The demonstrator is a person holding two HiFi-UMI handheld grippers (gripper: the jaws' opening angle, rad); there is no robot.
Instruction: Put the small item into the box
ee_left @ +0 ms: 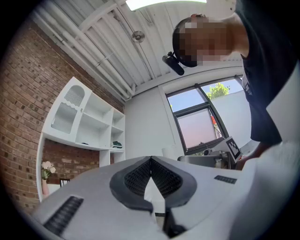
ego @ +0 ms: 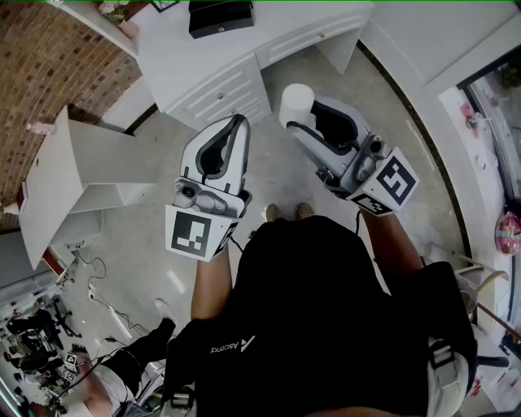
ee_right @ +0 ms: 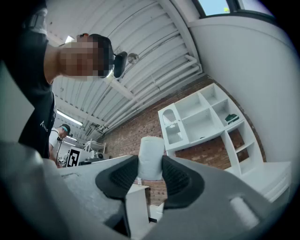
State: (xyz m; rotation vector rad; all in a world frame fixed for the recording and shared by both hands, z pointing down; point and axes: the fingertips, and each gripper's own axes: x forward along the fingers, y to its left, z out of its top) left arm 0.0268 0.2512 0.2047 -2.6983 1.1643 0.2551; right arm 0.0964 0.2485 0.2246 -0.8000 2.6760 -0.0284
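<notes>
My right gripper (ego: 304,119) is shut on a small white cylinder (ego: 296,103), which stands up between the pads. In the right gripper view the cylinder (ee_right: 151,152) pokes out above the dark pads (ee_right: 176,176) of the right gripper (ee_right: 151,165). To its left, my left gripper (ego: 238,122) is held at about the same height with its jaws shut and empty; in the left gripper view the tips of the left gripper (ee_left: 151,161) meet with nothing between them. A black box (ego: 221,16) sits on the white desk (ego: 175,57) ahead.
The desk has drawers (ego: 221,91) facing me. A white shelf unit (ego: 77,175) stands at the left by a brick wall (ego: 37,57). Cables and gear (ego: 49,342) lie on the floor at lower left. Another person (ee_right: 60,136) stands behind.
</notes>
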